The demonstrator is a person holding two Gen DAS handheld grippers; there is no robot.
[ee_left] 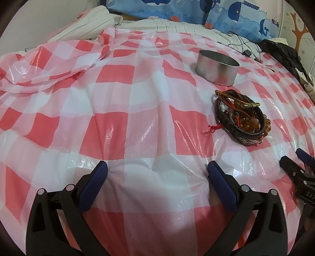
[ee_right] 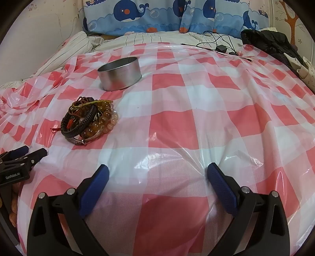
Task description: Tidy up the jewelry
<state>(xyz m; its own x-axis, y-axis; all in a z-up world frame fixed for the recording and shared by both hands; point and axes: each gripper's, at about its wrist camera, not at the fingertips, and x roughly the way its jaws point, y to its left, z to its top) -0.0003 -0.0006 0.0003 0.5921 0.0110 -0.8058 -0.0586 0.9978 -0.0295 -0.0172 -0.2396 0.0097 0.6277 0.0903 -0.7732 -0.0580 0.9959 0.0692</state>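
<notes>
A heap of bracelets (ee_left: 243,116) lies on the red-and-white checked plastic sheet (ee_left: 137,94): black braided bands, amber beads, a gold cord and a red string. Beyond the heap stands a round silver tin (ee_left: 217,67) with nothing visible inside. My left gripper (ee_left: 157,171) hovers open over bare sheet, left of and nearer than the heap. In the right wrist view the same bracelets (ee_right: 88,122) and tin (ee_right: 120,75) sit to the upper left, and my right gripper (ee_right: 157,173) is open with nothing between its blue pads. Each gripper shows at the edge of the other's view.
The sheet (ee_right: 196,110) covers a bed and bunches into folds at the left (ee_left: 39,74). Whale-print pillows (ee_right: 157,15) line the far side. Black cables with a small adapter (ee_right: 220,48) and a dark garment (ee_right: 269,43) lie at the far right. A striped cloth (ee_left: 88,21) is at the far left.
</notes>
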